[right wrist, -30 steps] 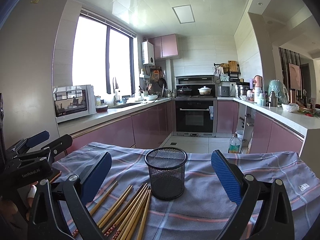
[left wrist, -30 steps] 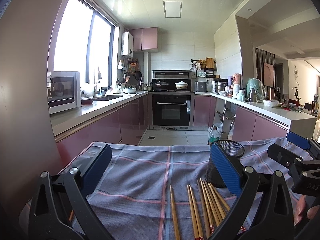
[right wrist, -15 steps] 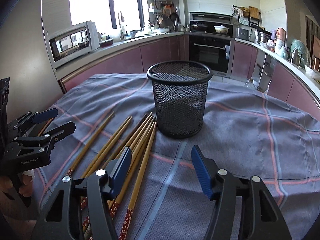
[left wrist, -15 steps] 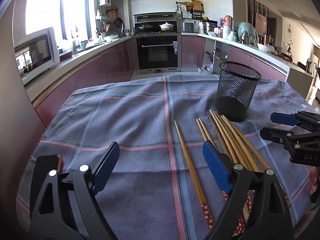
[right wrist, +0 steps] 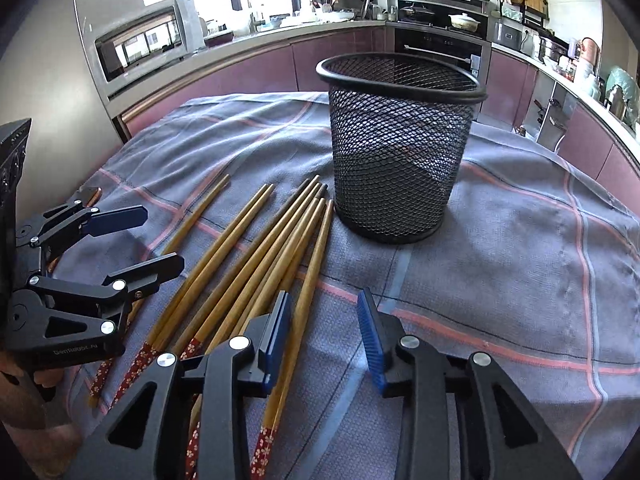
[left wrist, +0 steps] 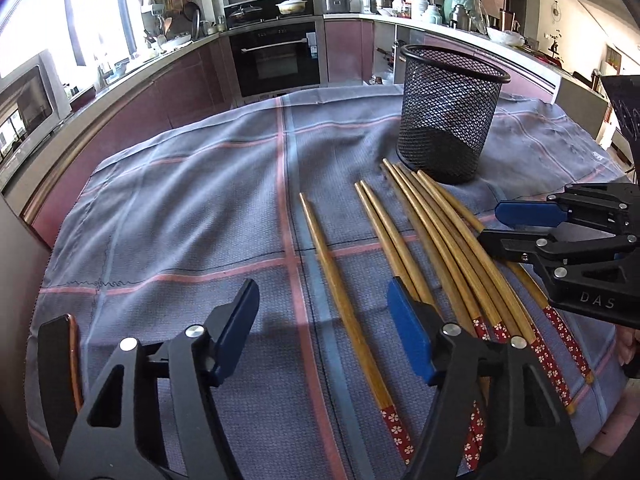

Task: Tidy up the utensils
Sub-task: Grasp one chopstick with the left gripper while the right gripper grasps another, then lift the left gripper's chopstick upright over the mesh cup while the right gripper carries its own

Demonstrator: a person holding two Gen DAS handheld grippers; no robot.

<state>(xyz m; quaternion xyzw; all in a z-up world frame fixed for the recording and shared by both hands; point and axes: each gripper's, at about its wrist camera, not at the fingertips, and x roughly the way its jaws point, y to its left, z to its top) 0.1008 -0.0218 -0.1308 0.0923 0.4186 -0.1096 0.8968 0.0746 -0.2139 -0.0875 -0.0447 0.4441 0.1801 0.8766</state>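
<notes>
Several wooden chopsticks with red flowered ends lie side by side on the blue-grey checked cloth, tips toward a black mesh cup that stands upright and looks empty. One chopstick lies apart to the left. My left gripper is open and empty, low over that single chopstick. My right gripper is open and empty, just right of the chopsticks, before the cup. Each gripper shows in the other's view, the right one and the left one.
A phone with a copper edge lies at the cloth's left front corner. Kitchen counters, a microwave and an oven stand beyond the table. The cloth's far edge hangs over the table.
Both grippers have tilted down and come lower and closer to the chopsticks. The right gripper's fingers have narrowed somewhat. Nothing was picked up.
</notes>
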